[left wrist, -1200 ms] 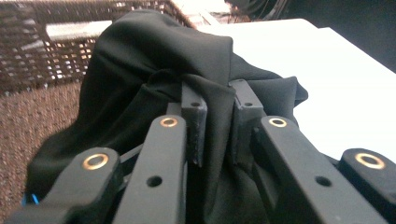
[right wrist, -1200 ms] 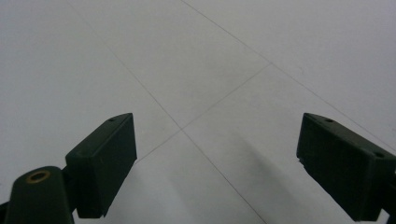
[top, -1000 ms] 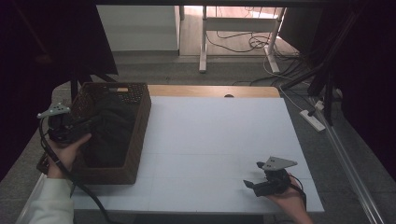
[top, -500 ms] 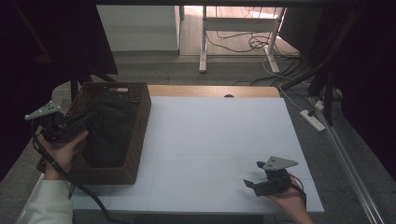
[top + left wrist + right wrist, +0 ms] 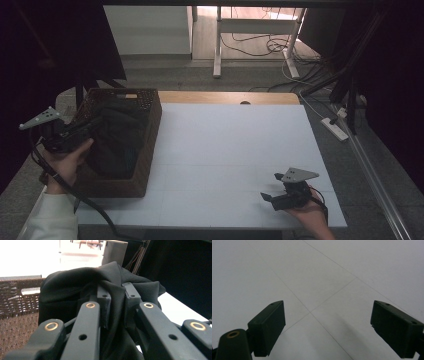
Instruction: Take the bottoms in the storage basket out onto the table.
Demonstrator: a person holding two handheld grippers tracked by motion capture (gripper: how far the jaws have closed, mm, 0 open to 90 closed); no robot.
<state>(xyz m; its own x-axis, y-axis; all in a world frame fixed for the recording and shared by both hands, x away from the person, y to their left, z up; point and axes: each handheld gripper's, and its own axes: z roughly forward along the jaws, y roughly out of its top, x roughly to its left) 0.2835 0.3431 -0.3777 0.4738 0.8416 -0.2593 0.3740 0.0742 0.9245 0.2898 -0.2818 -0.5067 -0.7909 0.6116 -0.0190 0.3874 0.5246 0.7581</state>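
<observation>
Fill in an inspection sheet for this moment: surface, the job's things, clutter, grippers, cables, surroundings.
Surface: white table top, bare apart from the basket and the right gripper; faint seam lines cross it.
Job's things: black cloth bunched up in the woven basket at the table's left edge.
Clutter: nothing seen.
Grippers: left hand-held gripper shut on a fold of the black cloth, at the basket's left side; right hand-held gripper open, nothing between its jaws, low over the table's near right corner.
Cables: left gripper's cable trails off the near edge; loose cables on the floor beyond.
Surroundings: power strip by the right edge; white desk legs behind; dim room.
</observation>
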